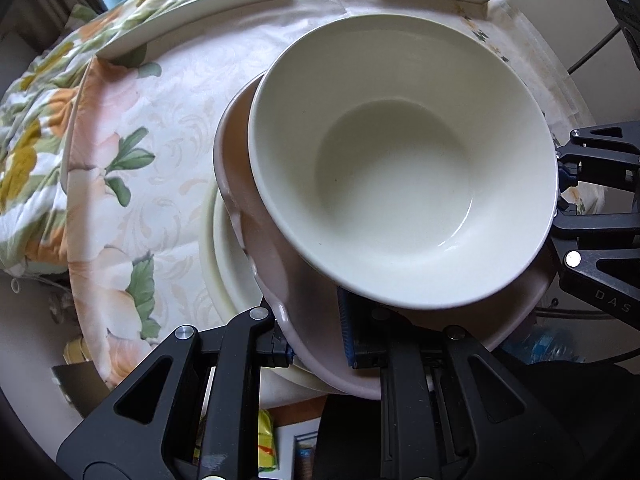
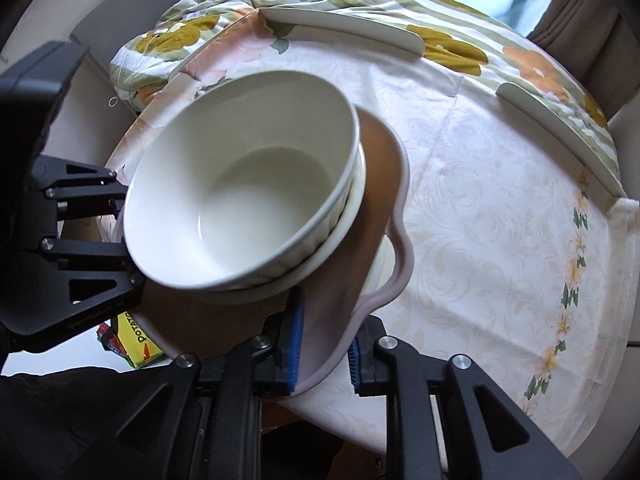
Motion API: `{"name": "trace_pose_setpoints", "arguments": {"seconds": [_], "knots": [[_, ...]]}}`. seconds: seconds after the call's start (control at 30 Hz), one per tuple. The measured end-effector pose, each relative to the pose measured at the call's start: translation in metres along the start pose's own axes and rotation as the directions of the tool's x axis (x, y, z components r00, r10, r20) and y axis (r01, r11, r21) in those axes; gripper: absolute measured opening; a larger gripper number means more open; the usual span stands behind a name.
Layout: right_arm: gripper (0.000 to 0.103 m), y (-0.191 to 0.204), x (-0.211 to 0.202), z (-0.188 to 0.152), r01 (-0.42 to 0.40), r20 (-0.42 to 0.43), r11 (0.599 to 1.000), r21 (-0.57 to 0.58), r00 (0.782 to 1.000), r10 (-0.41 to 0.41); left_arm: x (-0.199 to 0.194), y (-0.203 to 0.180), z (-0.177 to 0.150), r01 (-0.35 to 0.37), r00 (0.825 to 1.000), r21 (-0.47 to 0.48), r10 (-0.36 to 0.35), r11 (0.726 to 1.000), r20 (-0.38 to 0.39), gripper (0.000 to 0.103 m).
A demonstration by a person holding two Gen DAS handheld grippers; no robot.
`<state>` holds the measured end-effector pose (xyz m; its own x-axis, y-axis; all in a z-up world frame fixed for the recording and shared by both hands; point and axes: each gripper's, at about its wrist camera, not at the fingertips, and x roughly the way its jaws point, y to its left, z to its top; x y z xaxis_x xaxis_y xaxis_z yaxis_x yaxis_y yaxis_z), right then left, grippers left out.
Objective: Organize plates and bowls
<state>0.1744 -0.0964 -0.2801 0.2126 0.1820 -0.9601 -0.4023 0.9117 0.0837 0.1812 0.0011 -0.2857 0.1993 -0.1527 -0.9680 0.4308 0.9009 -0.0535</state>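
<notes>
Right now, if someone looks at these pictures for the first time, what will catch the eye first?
The large white bowl fills the middle of both views, nested in a second white dish on a pinkish wavy-edged plate. The left gripper and the right gripper both clamp that plate's rim from opposite sides, above the floral tablecloth. Another pale plate lies below the stack.

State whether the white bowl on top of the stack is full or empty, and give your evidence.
Empty. Both wrist views look straight into the white bowl and show its bare, glossy bottom, with no food or liquid inside.
</notes>
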Motion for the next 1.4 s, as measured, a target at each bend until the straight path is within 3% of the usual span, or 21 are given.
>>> {"name": "trace_pose_setpoints", "arguments": {"seconds": [0.17,0.5,0.73,0.83,0.93,0.97,1.0,1.03,1.07,1.23,1.4], "knots": [[0.018,0.003,0.002,-0.004,-0.009,0.007,0.999,0.048,1.0,0.009,-0.001,-0.001,-0.001,-0.035,0.999,0.04,0.034,0.999,0.011,0.015],[0.018,0.003,0.002,-0.007,-0.01,0.028,0.995,0.096,1.0,0.007,-0.002,0.004,-0.004,-0.016,1.0,0.031,0.016,0.999,0.009,0.015],[0.018,0.003,0.0,-0.006,0.006,0.016,0.995,0.102,1.0,-0.008,-0.007,0.006,-0.002,-0.007,0.999,0.026,0.007,1.0,-0.034,0.016],[0.018,0.003,-0.004,-0.006,0.014,0.007,0.994,0.112,1.0,-0.015,-0.015,0.005,-0.002,-0.002,0.999,0.033,0.003,0.999,-0.035,0.023],[0.02,0.003,-0.009,-0.006,0.015,-0.008,0.991,0.134,1.0,-0.015,-0.023,0.001,-0.003,-0.011,0.999,0.044,0.012,0.999,-0.035,0.059],[0.026,0.004,-0.011,-0.006,0.014,-0.007,0.99,0.139,1.0,-0.013,-0.027,0.001,-0.004,0.004,1.0,0.044,-0.003,0.999,-0.023,0.077],[0.031,0.005,-0.014,-0.007,0.013,-0.005,0.99,0.144,1.0,-0.012,-0.031,0.001,-0.004,0.014,1.0,0.038,-0.013,0.999,-0.015,0.082],[0.04,0.006,-0.017,-0.007,0.016,-0.004,0.989,0.148,1.0,-0.015,-0.033,0.0,-0.004,0.017,1.0,0.037,-0.016,0.999,-0.015,0.082],[0.042,0.007,-0.021,-0.009,0.032,-0.012,0.987,0.155,0.999,-0.03,-0.035,0.0,-0.005,0.015,1.0,0.04,-0.014,0.999,-0.017,0.082],[0.042,0.004,-0.039,-0.018,0.019,0.013,0.977,0.212,1.0,-0.022,-0.05,-0.002,-0.011,-0.001,1.0,0.016,0.001,1.0,-0.003,0.082],[0.042,0.007,-0.078,-0.031,0.001,0.101,0.975,0.222,0.995,-0.024,-0.091,-0.008,-0.025,-0.035,0.994,-0.073,0.042,0.997,0.102,0.082]]}}
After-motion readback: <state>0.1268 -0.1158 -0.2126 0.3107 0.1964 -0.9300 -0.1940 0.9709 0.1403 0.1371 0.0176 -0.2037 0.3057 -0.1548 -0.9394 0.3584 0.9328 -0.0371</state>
